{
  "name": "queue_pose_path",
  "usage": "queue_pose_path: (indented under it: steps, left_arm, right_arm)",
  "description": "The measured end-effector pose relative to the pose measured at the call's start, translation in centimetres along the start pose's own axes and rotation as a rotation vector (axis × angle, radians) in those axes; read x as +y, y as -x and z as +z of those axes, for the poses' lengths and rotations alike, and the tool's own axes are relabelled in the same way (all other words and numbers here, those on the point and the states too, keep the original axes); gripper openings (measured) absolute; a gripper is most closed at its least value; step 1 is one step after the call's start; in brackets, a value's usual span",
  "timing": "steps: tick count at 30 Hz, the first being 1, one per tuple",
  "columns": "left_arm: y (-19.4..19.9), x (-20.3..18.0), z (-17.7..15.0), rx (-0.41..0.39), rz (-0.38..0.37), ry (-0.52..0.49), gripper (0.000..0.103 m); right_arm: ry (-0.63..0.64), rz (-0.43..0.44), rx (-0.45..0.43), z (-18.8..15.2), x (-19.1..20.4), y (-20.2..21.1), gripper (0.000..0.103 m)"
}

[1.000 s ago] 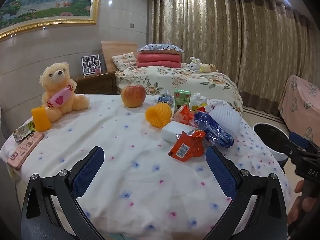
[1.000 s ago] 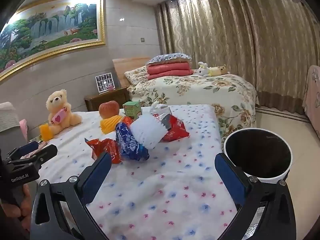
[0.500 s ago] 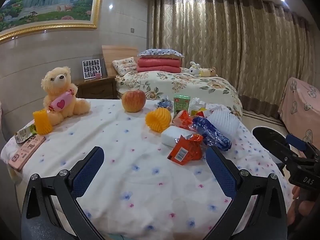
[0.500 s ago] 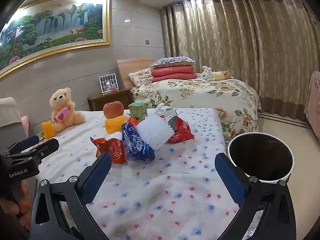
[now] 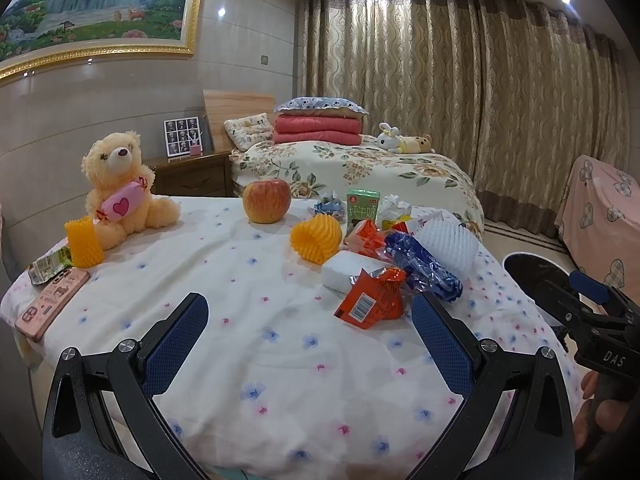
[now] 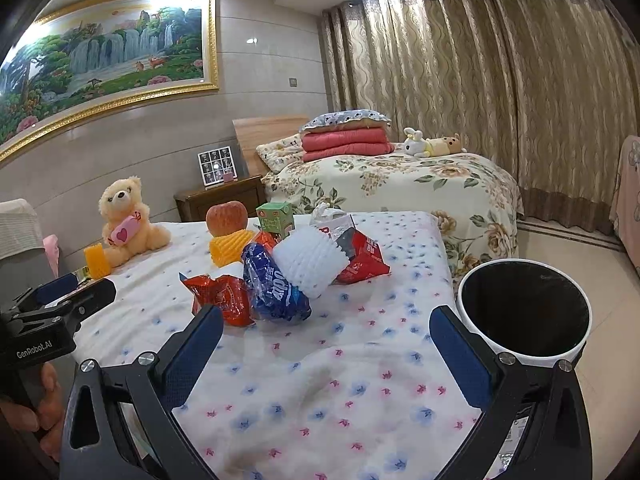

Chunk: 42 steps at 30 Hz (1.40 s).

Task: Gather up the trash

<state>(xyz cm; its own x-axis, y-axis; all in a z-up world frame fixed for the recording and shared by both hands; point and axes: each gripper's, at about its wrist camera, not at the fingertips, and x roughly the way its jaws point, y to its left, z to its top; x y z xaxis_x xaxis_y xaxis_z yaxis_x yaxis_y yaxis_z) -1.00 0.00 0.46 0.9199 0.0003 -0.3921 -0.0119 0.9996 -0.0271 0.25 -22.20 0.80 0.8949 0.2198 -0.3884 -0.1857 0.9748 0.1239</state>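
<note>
A heap of trash lies on the flowered tablecloth: an orange-red wrapper [image 5: 370, 302] [image 6: 222, 296], a blue bag [image 5: 420, 266] [image 6: 274, 286], white foam netting [image 5: 448, 244] [image 6: 310, 262], a red bag [image 6: 362, 258], a green carton [image 5: 362, 208] [image 6: 276, 220], an orange foam net [image 5: 316, 236] [image 6: 230, 248] and a white block [image 5: 348, 272]. My left gripper [image 5: 308, 320] is open, short of the wrapper. My right gripper [image 6: 326, 330] is open, nothing between its fingers, near the blue bag. A white bin [image 6: 524, 316] [image 5: 532, 268] with a black liner stands right of the table.
An apple [image 5: 267, 200], a teddy bear [image 5: 120, 192], a second orange net [image 5: 83, 242], a pink phone [image 5: 52, 304] and a green packet [image 5: 50, 264] share the table. A flowered bed [image 5: 352, 176], a nightstand [image 5: 192, 176] and curtains stand behind. A hand holds each gripper handle.
Both cameras have tilted and eased back slightly, so the table items sit a little lower and farther in view. Both grippers stay open; nothing on the table has moved.
</note>
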Motion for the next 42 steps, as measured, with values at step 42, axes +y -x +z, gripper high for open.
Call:
queue_pose_path:
  steps: [42]
  left_arm:
    - [-0.32,0.05,-0.68,0.019,-0.01,0.004,0.103]
  right_arm:
    - [-0.028,0.03,0.019,-0.3,-0.31,-0.42,0.103]
